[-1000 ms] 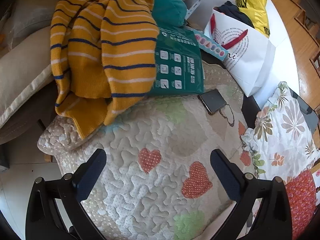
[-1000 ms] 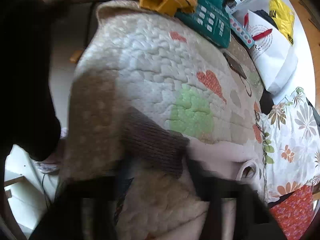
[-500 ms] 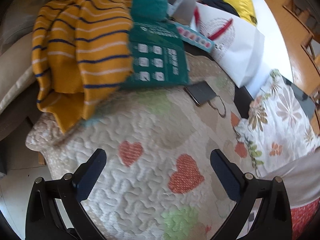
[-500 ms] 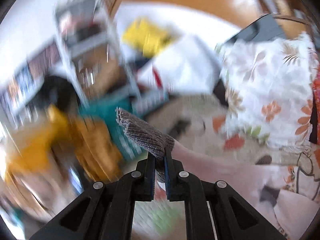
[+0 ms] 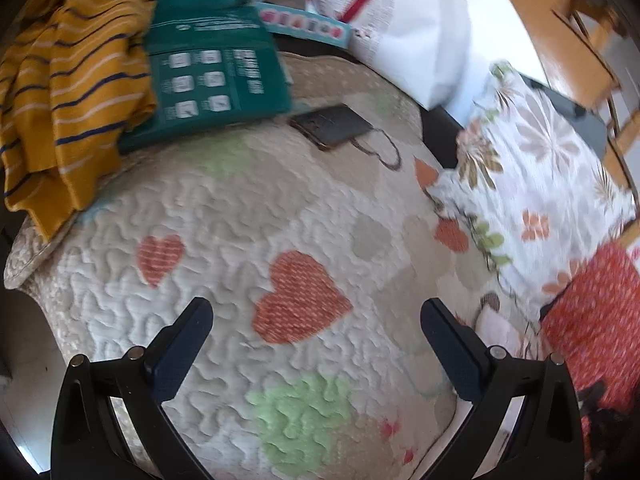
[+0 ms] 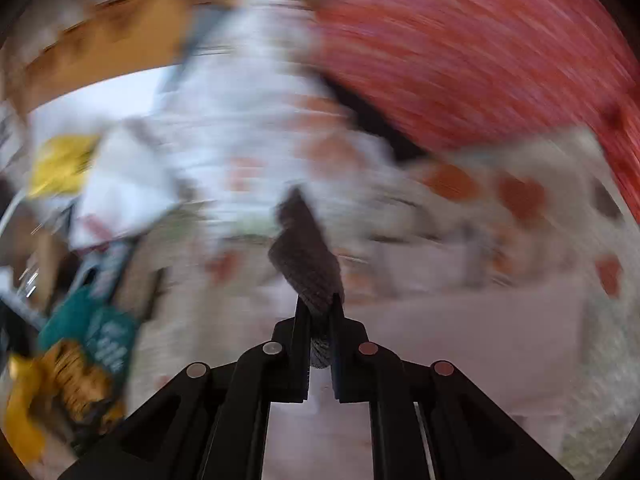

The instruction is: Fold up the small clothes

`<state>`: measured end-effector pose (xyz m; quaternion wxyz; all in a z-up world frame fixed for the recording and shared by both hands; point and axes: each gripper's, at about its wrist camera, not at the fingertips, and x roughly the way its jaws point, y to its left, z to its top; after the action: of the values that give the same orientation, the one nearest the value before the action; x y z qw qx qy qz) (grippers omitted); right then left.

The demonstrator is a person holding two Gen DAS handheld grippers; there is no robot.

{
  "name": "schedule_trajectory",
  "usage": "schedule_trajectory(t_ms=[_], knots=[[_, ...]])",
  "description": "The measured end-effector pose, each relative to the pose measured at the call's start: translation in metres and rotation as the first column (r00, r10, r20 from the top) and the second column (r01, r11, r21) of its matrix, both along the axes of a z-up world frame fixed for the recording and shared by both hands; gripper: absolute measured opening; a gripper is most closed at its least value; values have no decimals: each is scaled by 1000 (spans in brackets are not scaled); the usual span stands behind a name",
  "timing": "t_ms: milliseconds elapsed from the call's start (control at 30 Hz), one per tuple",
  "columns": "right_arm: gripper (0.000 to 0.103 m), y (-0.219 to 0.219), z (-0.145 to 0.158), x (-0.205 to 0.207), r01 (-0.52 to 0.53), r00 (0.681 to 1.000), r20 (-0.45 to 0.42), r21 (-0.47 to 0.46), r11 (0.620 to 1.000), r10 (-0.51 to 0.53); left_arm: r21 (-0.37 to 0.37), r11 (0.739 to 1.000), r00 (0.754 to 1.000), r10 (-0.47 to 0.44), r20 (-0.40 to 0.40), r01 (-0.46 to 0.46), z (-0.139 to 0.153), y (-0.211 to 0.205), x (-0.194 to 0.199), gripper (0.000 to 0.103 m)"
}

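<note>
My right gripper [image 6: 320,304] is shut on the brown ribbed cuff [image 6: 306,256] of a pale pink small garment [image 6: 460,340], which trails below and to the right of the jaws; the right wrist view is heavily motion-blurred. My left gripper [image 5: 316,316] is open and empty, hovering over the quilted heart-pattern cover [image 5: 248,208]. A corner of the pale garment [image 5: 496,324] shows at the right of the left wrist view. A yellow striped garment [image 5: 68,80] lies piled at the far left.
A green packet [image 5: 212,76], a dark phone [image 5: 332,124] and a white paper bag [image 5: 408,36] lie at the far side of the cover. A floral cushion [image 5: 536,192] and a red cushion [image 5: 592,320] sit on the right. A wooden chair [image 5: 592,32] stands beyond.
My right gripper has closed on the brown cuff, lifted it off the cover and swung right toward the red cushion. My left gripper drifted right and forward, still open.
</note>
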<state>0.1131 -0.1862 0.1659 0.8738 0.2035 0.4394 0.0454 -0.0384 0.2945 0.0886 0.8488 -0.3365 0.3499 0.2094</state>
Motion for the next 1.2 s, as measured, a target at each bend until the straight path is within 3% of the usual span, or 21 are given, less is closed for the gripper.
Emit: schedule_trajectory(t_ms=[100, 300, 400, 500, 567, 667, 733, 867, 933, 1033, 1067, 1200], knots=[[8, -60, -40, -4, 137, 989, -57, -7, 990, -138, 23, 998, 998, -65, -9, 66, -1, -21, 11, 103], [11, -138, -89, -11, 272, 953, -137, -15, 962, -271, 15, 975, 974, -220, -43, 221, -12, -67, 31, 103], [12, -165, -96, -21, 346, 919, -160, -107, 932, -360, 20, 951, 949, -308, -67, 310, -19, -97, 41, 103], [14, -186, -87, -41, 385, 908, -148, -81, 919, -393, -4, 927, 925, -374, -72, 374, -26, -120, 49, 103], [16, -187, -75, -49, 371, 917, -136, -66, 926, -376, -16, 915, 912, -402, -77, 402, -32, -133, 53, 103], [16, -167, -56, -52, 300, 948, -99, -36, 953, -302, -25, 896, 891, -444, -93, 444, -43, -155, 57, 103], [23, -152, -52, -46, 248, 965, -86, -24, 968, -249, -40, 887, 881, -461, -105, 459, -50, -165, 60, 103], [27, -86, -57, -29, 83, 992, -103, 77, 994, -75, -17, 893, 883, -447, -145, 450, -57, -173, 60, 103], [27, -47, -62, -16, -7, 994, -107, 85, 996, 16, -19, 891, 878, -450, -166, 453, -61, -174, 60, 103], [26, 27, -67, 9, -185, 977, -103, 35, 982, 188, -52, 891, 873, -452, -181, 451, -67, -171, 59, 103], [26, 53, -67, 19, -229, 970, -93, -24, 973, 226, -56, 890, 872, -455, -179, 452, -67, -170, 58, 103], [26, 100, -76, 62, -281, 958, -93, -136, 950, 270, -51, 887, 875, -460, -151, 458, -57, -167, 56, 103]])
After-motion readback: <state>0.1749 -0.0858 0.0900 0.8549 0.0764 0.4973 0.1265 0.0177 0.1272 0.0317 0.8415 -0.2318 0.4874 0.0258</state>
